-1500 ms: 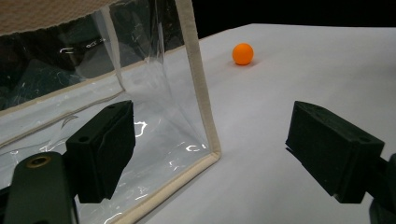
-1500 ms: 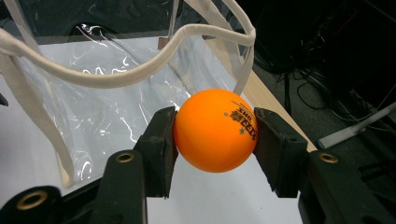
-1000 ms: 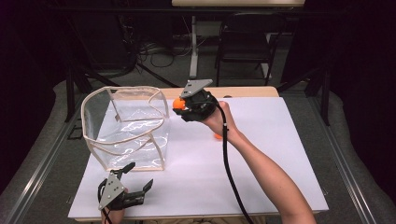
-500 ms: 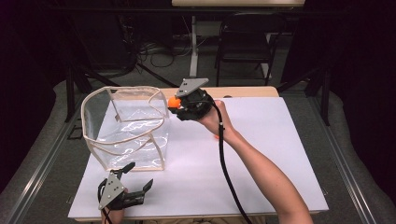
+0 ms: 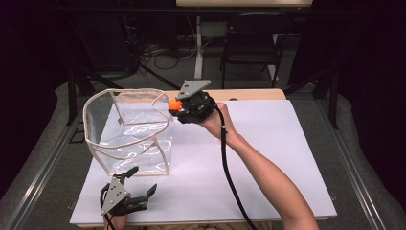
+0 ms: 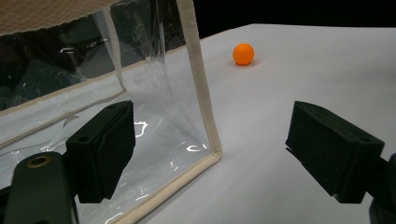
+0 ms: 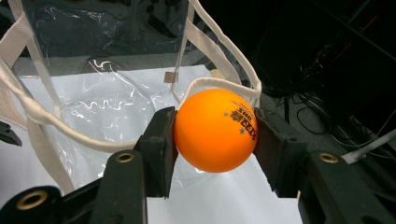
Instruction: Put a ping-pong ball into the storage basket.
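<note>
One white table, bearing one clear plastic bag with cream trim, standing open-mouthed on its left part. Two grippers: right gripper raised beside the bag's rim, jaws pinching an orange ball (presumably for dropping in); left gripper low near the bag's front corner, jaws spread, idle. One second orange ball lying loose on the table.

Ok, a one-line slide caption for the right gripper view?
Right tool shut on an orange table-tennis ball, held before a clear plastic tote bag with cream fabric trim.
</note>
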A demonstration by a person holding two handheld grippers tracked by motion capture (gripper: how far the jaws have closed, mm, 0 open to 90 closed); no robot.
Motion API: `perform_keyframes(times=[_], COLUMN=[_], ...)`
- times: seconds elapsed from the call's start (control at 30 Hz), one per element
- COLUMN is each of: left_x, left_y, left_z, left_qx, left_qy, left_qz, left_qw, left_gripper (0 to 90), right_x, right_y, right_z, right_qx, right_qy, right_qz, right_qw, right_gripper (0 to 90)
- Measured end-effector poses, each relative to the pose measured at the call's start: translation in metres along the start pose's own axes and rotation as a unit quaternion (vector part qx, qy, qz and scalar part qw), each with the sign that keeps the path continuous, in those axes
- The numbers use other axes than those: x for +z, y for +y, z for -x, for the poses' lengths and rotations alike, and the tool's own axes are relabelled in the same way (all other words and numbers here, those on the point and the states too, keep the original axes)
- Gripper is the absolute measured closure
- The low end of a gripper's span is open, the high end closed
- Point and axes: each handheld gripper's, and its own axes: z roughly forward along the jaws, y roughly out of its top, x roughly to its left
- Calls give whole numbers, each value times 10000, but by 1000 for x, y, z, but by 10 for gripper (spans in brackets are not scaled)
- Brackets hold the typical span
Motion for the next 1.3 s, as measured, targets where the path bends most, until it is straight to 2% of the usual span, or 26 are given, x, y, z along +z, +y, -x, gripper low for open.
perform_keyframes(times=[1.3], left_x=[0], left_y=[0], left_z=[0], left_qx=[-11], left_qy=[-12], left_qz=[10], left_qw=[10000], left_gripper=[156], right_x=[12], right_y=[18], right_z=[-14], right_qx=[-99], right_qy=[65], right_qz=[251], right_qw=[9996], right_gripper=[512])
